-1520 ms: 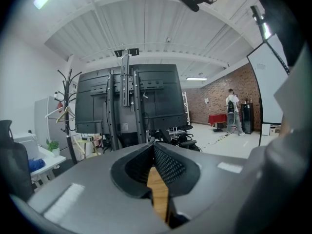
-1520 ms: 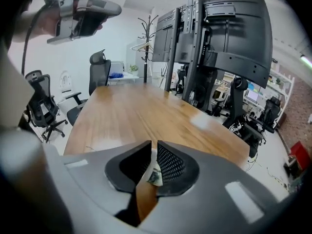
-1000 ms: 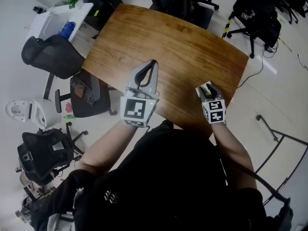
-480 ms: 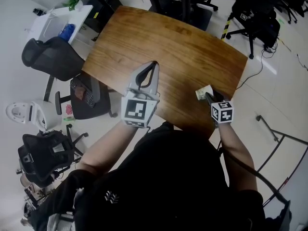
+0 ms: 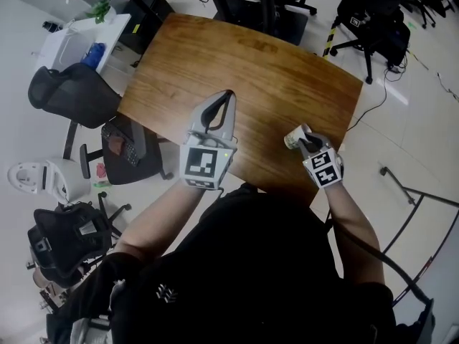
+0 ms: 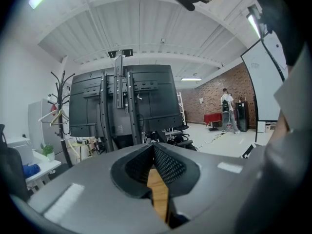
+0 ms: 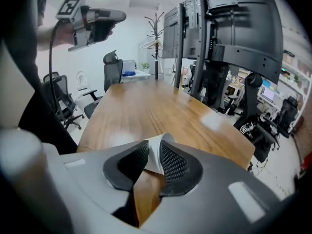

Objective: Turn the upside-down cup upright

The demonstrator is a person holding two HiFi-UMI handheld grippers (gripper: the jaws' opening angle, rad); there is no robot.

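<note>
A small white paper cup (image 5: 292,138) sits near the front right edge of the wooden table (image 5: 251,63) and looks tilted, though which end points up is unclear. My right gripper (image 5: 304,137) points steeply down at it. Its jaws have just been closing, and the cup's wall is pinched between the pads. In the right gripper view the white cup (image 7: 155,149) fills the gap at the tips of the right gripper (image 7: 152,155). My left gripper (image 5: 228,94) hovers shut and empty over the table's front middle. In its own view the left gripper (image 6: 153,149) has its tips together.
Black office chairs (image 5: 72,92) stand on the floor left of the table, beside a white side table (image 5: 75,38). More chairs (image 5: 373,20) and a cable lie at the far right. A metal frame (image 5: 416,206) stands on the floor at the right. Monitor stands (image 7: 219,38) rise beyond the table's far end.
The right gripper drew back to the right, came back onto the cup and closed on it while rolling. The cup has shifted slightly left. The left gripper has kept still.
</note>
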